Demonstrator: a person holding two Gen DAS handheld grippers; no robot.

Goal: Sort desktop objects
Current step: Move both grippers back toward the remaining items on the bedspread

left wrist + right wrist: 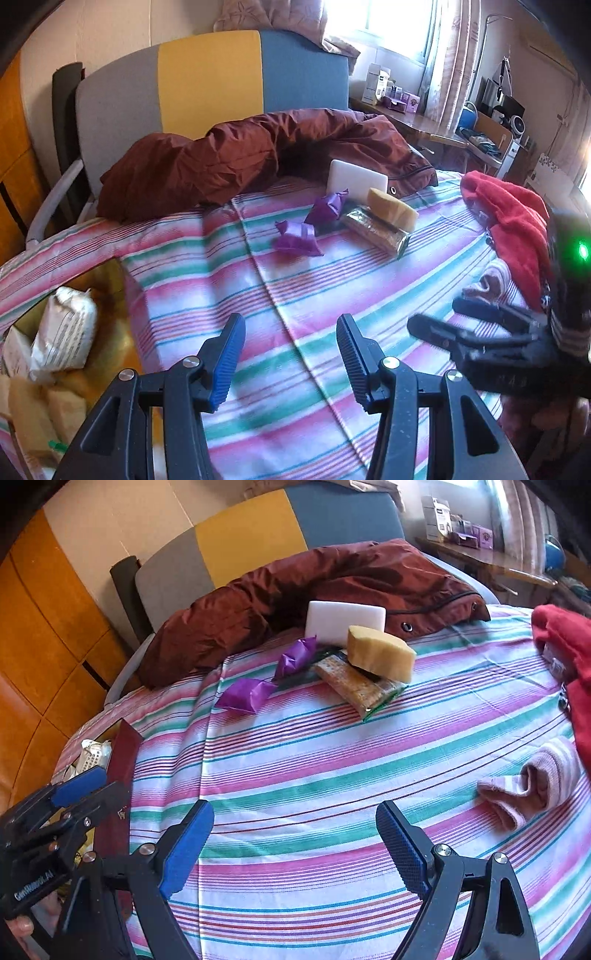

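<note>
Ahead of both jaw pairs, well apart from them, a small heap lies on the striped cloth [295, 775]. Largest to smallest:

- White block [345, 622], stiff.
- Sponge [380, 653], soft and light; pinch across its short sides.
- Wrapped bar [354, 686], probably slick.
- Purple packets [247, 696], crinkly.

The sock [532, 790] lies right of the right gripper [295, 849], the box [55, 350] left of the left gripper [291, 358]. Both stand open and empty. Nothing stands in the way.

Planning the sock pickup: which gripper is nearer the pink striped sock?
Right. The right gripper hovers open just beside the pink striped sock; the left gripper hangs farther off, over by the box edge.
</note>
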